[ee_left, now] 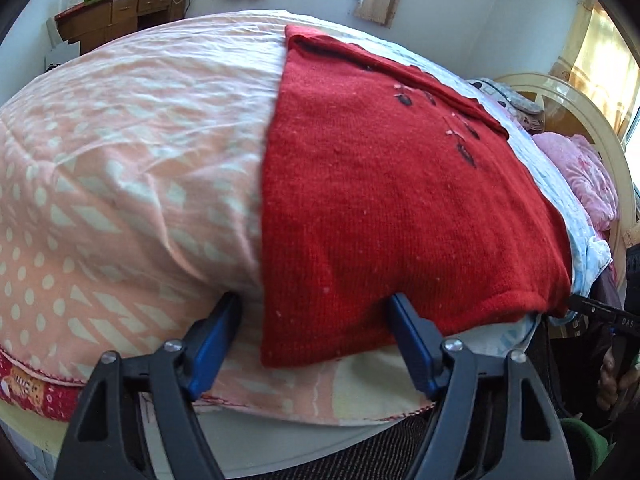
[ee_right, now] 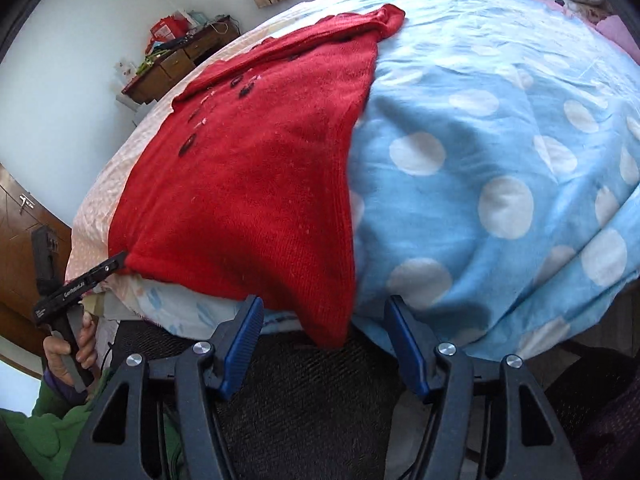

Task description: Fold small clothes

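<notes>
Red knitted sweater [ee_left: 376, 208], spread flat on the bed, partly folded. Small dark embroidered motifs with pale pink flecks in a loose line across the upper part. One long strip, seemingly a sleeve or side panel, folded over along the far edge, ending in a rolled cuff or collar at the far corner. Ribbed hem at the near edge, overhanging the mattress edge. Lying across the seam of two covers: pink patterned one under one side, blue polka-dot one under the other. Same sweater [ee_right: 256, 184] in the right wrist view, near corner drooping down off the bed.
</notes>
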The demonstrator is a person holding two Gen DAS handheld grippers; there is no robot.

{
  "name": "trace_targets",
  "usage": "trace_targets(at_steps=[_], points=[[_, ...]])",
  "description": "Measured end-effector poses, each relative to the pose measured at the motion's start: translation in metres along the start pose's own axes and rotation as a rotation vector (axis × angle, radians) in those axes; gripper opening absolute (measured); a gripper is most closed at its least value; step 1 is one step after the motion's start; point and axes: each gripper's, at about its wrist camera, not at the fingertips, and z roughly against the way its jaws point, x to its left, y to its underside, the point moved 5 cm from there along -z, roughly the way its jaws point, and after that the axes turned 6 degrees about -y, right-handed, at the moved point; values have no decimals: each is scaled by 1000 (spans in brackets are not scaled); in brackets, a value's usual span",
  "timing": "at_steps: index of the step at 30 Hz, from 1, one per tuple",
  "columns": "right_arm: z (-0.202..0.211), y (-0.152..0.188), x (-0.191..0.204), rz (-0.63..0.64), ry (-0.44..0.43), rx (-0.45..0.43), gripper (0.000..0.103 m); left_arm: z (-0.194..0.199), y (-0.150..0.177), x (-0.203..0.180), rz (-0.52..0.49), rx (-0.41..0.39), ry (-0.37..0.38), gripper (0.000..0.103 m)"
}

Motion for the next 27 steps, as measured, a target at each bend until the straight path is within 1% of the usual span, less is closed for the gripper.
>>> trace_targets(at_steps=[3,4,5,6,7,8,10,11,13,15,18,20,23,26,27], points=[[-6,1,-1,-33,-37,16,63,1,-5,0,18,0,23,77],[-7,3,-2,-44,-49,18,53,1,-6,1,23,-1,29,77],[-10,3,-1,-49,-61,20,34,2,-6,2,25,-3,33,77],[-13,4,-1,-52,-70,30,29,2,-6,1,20,-6,32,73],[-16,4,-2,-55,-70,41,24,2,-6,-1,11,-5,33,66],[-18,5,-2,-60,-70,46,18,3,-5,-3,-1,-2,39,62],[-18,6,-1,-58,-77,57,11,5,-4,-4,-12,-8,45,48],[-17,6,0,-46,-73,61,10,7,-4,-4,-14,-9,47,43],[-11,3,3,-30,-70,54,8,9,-5,-2,-5,1,70,24],[-5,-1,6,-43,-102,47,8,14,-8,-2,12,17,103,15],[10,-13,17,-77,-197,27,8,28,-18,-10,-19,-3,109,13],[22,-24,27,-66,-240,-3,8,38,-29,-18,-56,-32,107,13],[35,-45,38,-57,-285,-56,8,44,-52,-30,-89,-68,117,13],[37,-73,39,-77,-325,-99,8,40,-82,-35,-93,-80,143,13],[36,-84,40,-82,-333,-111,8,36,-97,-35,-84,-76,152,13]])
